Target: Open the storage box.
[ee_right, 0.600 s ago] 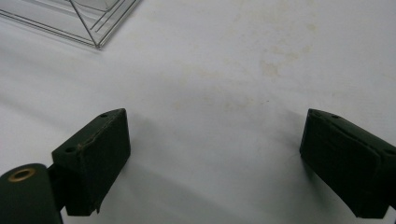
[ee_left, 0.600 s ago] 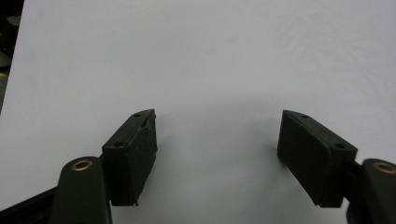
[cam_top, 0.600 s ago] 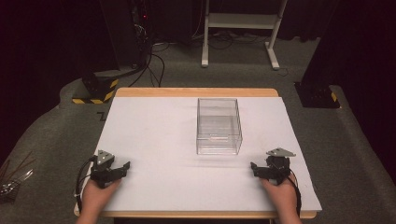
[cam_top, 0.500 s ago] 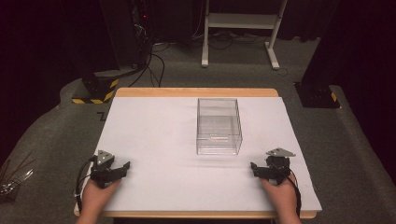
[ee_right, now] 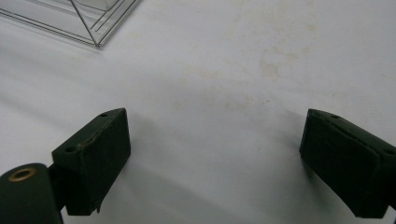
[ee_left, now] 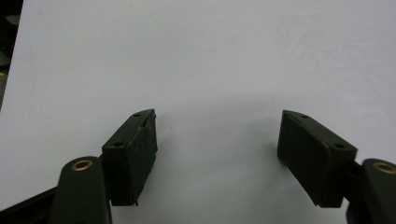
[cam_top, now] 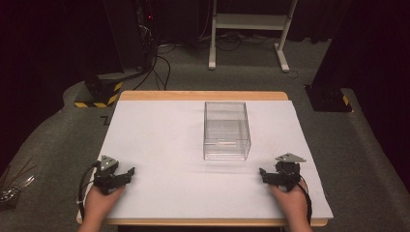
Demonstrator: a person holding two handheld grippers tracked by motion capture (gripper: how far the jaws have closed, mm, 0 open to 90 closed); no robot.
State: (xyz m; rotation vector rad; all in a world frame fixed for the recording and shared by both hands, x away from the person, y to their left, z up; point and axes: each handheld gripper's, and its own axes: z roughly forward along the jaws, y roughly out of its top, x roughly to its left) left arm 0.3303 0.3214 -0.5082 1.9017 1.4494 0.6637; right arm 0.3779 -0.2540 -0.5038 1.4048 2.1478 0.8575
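A clear plastic box (cam_top: pixel 226 130) stands empty near the middle of the white tabletop (cam_top: pixel 169 140); its near corner (ee_right: pixel 93 32) shows at the upper left of the right gripper view. My left gripper (cam_top: pixel 126 174) rests on the table near the front left, held by a hand, jaws pointing right. Its jaws stand wide apart over bare white surface (ee_left: pixel 217 135). My right gripper (cam_top: pixel 263 175) sits at the front right, in front of the box and to its right, pointing left. Its jaws are spread wide (ee_right: pixel 212 154) with nothing between them.
The table has a wooden edge (cam_top: pixel 203 95) at the far side. Beyond it on the grey carpet are cables (cam_top: pixel 154 63), a white stand (cam_top: pixel 251 29) and a black post base with yellow stripes (cam_top: pixel 99 94). A dark post base (cam_top: pixel 331 96) stands at the right.
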